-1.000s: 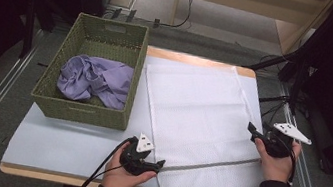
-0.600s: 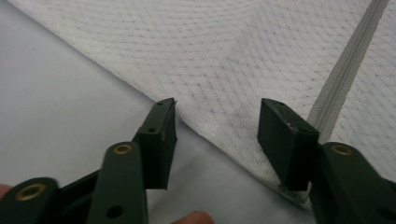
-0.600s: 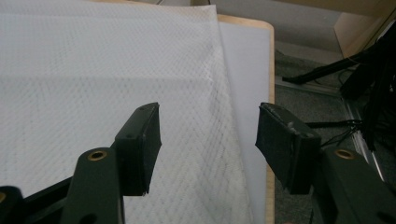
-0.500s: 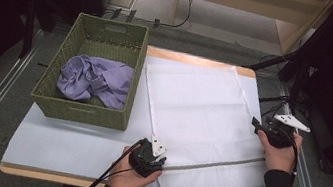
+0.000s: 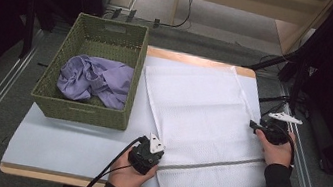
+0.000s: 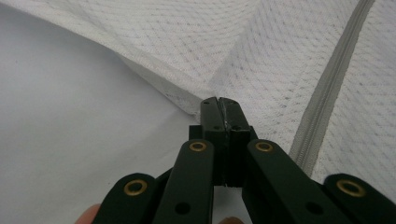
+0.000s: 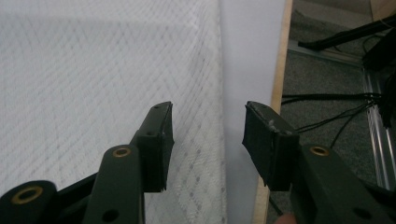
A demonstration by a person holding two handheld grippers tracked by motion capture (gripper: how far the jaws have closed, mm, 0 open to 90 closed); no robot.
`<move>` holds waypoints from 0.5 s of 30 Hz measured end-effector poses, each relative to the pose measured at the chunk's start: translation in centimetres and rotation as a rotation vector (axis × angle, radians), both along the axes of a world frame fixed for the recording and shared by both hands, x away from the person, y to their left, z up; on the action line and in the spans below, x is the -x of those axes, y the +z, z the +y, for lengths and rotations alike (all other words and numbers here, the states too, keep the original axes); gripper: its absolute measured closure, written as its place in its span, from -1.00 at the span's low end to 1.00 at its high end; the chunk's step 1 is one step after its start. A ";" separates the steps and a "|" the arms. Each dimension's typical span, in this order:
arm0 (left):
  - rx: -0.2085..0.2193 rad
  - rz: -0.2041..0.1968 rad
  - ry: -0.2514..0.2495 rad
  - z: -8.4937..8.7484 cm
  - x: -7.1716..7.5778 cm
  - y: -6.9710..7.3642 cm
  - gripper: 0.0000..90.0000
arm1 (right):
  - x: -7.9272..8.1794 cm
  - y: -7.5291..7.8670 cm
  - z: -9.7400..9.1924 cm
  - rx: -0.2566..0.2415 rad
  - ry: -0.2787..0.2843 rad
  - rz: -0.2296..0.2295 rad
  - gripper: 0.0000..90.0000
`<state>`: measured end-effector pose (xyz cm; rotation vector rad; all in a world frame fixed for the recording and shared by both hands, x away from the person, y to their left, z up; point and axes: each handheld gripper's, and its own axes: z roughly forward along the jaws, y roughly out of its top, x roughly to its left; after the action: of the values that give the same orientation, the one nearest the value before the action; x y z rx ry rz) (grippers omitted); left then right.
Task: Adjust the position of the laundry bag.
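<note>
White mesh laundry bag (image 5: 201,119) lies flat on the counter (image 5: 71,139), right of centre, long axis running near to far. Grey zipper (image 5: 209,164) crosses it close to the near end.

Left gripper (image 5: 146,156): at the bag's near-left edge, held in the person's left hand (image 5: 128,176). In the left gripper view the jaws are pressed together on the hem of the mesh (image 6: 187,100), pinching a small fold; fabric rises in a ridge away from the tips. Jaws have just been closing, with the bag edge between them. Zipper (image 6: 327,93) runs just right of the jaws in that view.

Right gripper (image 5: 256,126): at the bag's right edge, about mid-length, in the right hand (image 5: 277,149). Right gripper view: jaws stand apart, straddling the bag's edge (image 7: 217,116), one pad (image 7: 156,140) over mesh, the other over bare counter by the wooden rim (image 7: 275,93). Jaws have just been closing; pads not yet on the fabric.

Green woven basket (image 5: 52,100) at the far left of the counter, just beside the bag, holds crumpled lilac cloth (image 5: 95,80).
</note>
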<state>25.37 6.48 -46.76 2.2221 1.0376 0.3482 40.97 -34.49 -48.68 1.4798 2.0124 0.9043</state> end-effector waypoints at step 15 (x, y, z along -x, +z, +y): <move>0.032 0.030 -0.006 1.4 -0.7 0.2 1.00 | 1.3 0.1 0.1 -0.078 0.046 0.057 1.00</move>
<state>26.12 7.86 -46.59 2.2073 1.0452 0.2949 39.69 -34.38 -48.55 1.5224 2.0816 0.9807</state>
